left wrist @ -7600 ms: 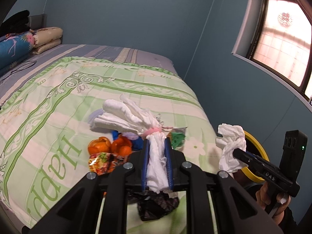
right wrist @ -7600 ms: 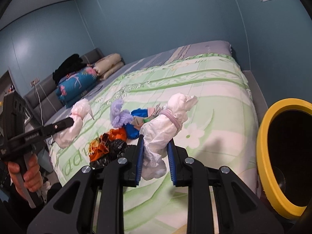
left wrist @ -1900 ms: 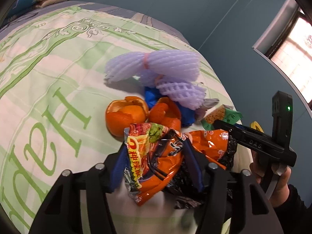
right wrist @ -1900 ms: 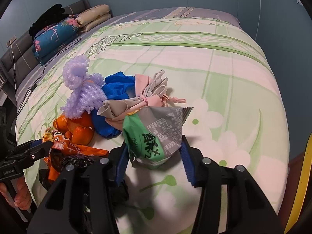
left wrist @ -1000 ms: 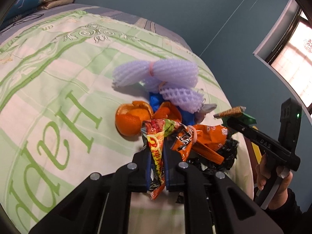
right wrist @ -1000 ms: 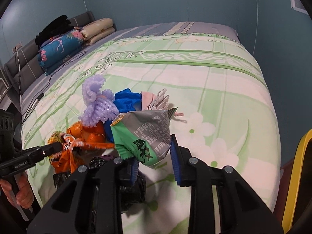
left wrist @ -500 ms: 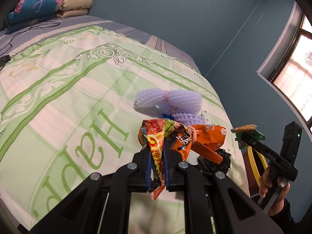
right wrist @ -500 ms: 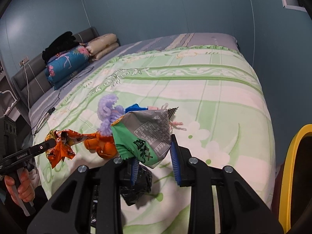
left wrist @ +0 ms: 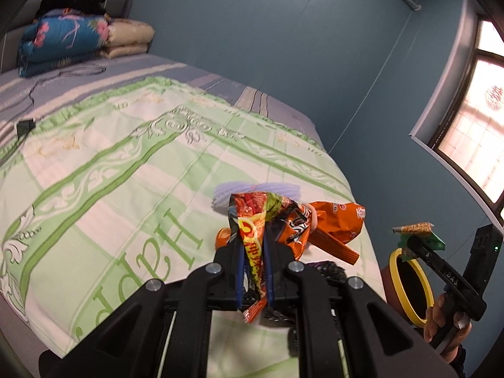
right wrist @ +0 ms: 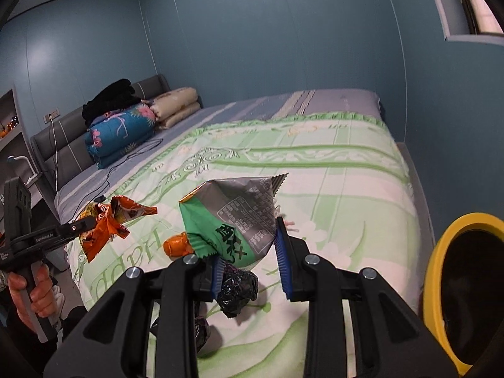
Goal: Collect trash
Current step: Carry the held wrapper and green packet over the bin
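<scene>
Orange foil crackles up front: the left hand-held gripper (left wrist: 254, 271) has its jaws pinched tight on a crumpled orange wrapper (left wrist: 283, 220), which sticks up and fans out to the right above its fingers, clear of the bed (left wrist: 126, 170). Just beyond that wrapper, on the green-patterned cover, a purple foam net (left wrist: 252, 187) peeks out, and an orange peel (left wrist: 222, 236) sits just left of the fingers. Low to the right, past the bed's edge, a yellow-rimmed bin (left wrist: 409, 283) stands with its dark mouth open. Over on the other side, the right hand-held gripper (right wrist: 250, 267) has its jaws set narrow around a green and grey packet (right wrist: 233, 220), the blue pads pressing its lower corners while the top flares up and wide. Below those fingers a black crumpled bag (right wrist: 236, 289) lies on the cover, the peel just to its left. The bin's yellow rim sits close on the right. Far left, a hand (right wrist: 31, 289) grips the other tool, orange wrapper dangling from its tip above the bed's near corner.
</scene>
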`<control>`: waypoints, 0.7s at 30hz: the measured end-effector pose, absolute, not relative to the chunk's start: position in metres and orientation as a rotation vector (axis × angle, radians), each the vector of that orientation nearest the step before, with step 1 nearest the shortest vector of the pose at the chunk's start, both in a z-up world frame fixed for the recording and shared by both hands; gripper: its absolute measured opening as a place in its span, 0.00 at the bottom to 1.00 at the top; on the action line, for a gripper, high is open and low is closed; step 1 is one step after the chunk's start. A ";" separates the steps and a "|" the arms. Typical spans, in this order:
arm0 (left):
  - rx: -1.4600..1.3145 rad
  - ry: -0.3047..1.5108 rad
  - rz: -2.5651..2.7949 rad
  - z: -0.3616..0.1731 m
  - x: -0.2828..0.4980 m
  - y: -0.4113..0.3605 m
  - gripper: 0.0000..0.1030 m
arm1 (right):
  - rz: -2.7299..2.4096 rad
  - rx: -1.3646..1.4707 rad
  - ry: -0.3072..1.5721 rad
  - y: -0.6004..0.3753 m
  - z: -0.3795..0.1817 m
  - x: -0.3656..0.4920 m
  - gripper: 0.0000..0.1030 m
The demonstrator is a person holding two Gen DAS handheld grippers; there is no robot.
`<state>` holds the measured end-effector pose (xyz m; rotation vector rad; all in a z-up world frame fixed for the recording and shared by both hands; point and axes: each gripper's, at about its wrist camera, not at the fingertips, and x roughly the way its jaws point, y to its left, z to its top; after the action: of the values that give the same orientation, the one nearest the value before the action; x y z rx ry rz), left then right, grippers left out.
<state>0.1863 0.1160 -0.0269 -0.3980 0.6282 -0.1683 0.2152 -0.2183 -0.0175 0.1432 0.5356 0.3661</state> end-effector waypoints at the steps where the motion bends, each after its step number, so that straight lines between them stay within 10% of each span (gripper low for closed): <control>1: -0.391 0.619 -0.173 -0.021 0.183 0.112 0.09 | 0.365 0.146 0.524 -0.221 -0.012 0.210 0.26; 21: -0.291 0.520 -0.291 0.042 0.153 0.037 0.09 | 0.260 0.134 0.402 -0.285 0.034 0.145 0.27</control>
<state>0.1531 0.0368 0.0425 -0.2907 0.5204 -0.2913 0.1452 -0.2854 0.0339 0.1337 0.4024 0.2601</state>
